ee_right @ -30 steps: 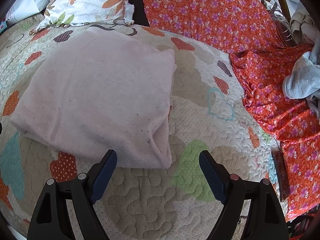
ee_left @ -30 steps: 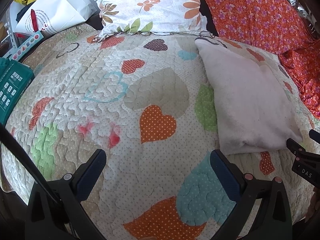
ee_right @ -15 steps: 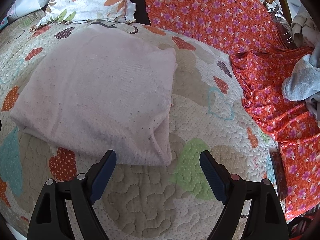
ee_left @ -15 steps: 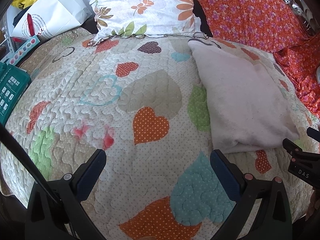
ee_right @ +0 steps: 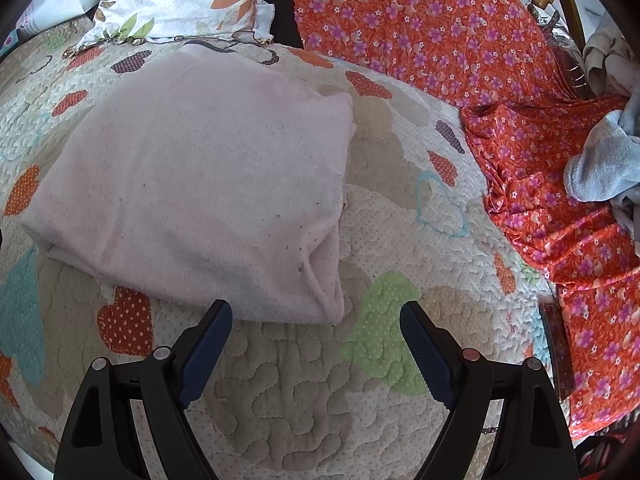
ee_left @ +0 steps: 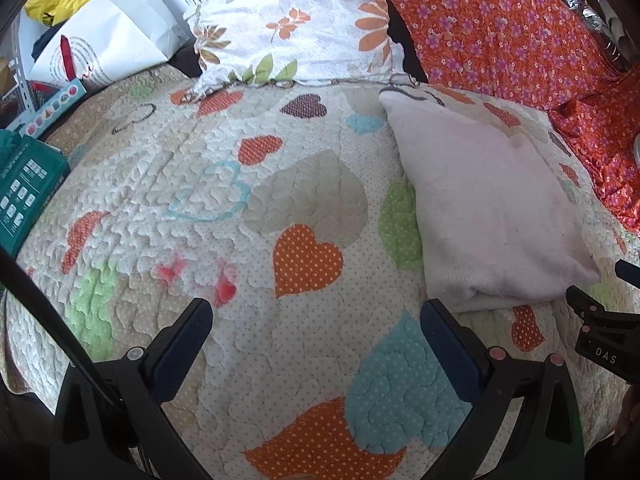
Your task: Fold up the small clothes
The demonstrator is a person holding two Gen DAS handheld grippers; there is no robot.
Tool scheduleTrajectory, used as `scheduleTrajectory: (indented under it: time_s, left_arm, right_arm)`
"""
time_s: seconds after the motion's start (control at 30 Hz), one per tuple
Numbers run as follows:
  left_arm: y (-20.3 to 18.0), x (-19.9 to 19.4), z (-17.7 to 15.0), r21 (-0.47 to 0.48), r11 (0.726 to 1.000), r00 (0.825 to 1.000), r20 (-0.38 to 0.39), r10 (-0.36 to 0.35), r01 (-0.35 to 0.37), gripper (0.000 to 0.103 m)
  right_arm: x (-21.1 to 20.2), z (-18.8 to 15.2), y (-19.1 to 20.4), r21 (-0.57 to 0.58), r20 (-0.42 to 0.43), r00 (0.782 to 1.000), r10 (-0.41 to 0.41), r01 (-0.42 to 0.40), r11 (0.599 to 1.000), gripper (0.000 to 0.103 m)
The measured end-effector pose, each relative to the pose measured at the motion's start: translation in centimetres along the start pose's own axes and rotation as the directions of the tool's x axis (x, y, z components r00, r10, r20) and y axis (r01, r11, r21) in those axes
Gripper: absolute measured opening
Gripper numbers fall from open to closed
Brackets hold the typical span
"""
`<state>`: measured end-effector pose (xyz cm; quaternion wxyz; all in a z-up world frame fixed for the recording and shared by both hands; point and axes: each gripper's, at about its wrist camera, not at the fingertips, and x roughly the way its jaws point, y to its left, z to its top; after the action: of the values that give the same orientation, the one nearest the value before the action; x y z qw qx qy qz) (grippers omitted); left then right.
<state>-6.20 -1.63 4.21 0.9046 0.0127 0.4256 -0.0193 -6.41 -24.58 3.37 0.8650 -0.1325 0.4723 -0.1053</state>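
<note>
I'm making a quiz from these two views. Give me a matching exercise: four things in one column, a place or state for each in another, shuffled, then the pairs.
Things:
1. pink cloth
2. floral pillow
3. grey garment
4. right tool

Places or states:
A. on the orange sheet
B. open, holding nothing
C. folded on the quilt
D. at the quilt's far edge

Pairs: 1-C, 2-D, 3-A, 4-B

We see folded cloth (ee_right: pixel 192 192) lying on quilt (ee_right: pixel 304 396), ahead-left of right tongs (ee_right: pixel 316 316). In left view, same cloth (ee_left: pixel 492 208) lies right of left tongs (ee_left: pixel 316 312). Pillow (ee_left: pixel 292 20) behind cloth at quilt's far edge. Flowered sheet (ee_right: pixel 420 28) right of pillow. Towel (ee_right: pixel 604 164) on sheet, far right. Paper bag (ee_left: pixel 108 40) left of pillow; box (ee_left: pixel 24 192) at quilt's left edge.
</note>
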Motion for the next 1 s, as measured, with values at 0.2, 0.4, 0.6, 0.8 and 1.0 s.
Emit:
scheduleTrajectory:
  time_s: [0.2,0.4,0.6,0.8,1.0]
  left_arm:
    - [-0.1,-1.1,0.3,0.012,1.0,0.998,0.065,-0.004,0.003,0.103]
    - [0.2,-1.8,0.6,0.007,1.0,0.994,0.109,0.008,-0.009,0.103]
    - [0.1,-1.1,0.5,0.019,0.999,0.996,0.076,0.036,-0.037,0.103]
    - [-0.3,0.1,0.0,0.052,0.997,0.999,0.015,0.053,-0.053,0.103]
    - [-0.4,0.1,0.0,0.053,0.998,0.999,0.008,0.042,-0.043,0.103]
  right_arm:
    - [0.1,0.1,0.0,-0.01,0.002,1.0,0.001,-0.001,1.0,0.089]
    - [-0.1,0.1,0.2,-0.021,0.008,1.0,-0.004,0.004,1.0,0.089]
    - [-0.1,0.1,0.4,-0.03,0.011,1.0,-0.003,0.004,1.0,0.089]
    - [-0.1,0.1,0.5,-0.031,0.009,1.0,-0.003,0.003,1.0,0.089]
    - [-0.1,0.1,0.6,-0.033,0.008,1.0,-0.002,0.002,0.999,0.09]
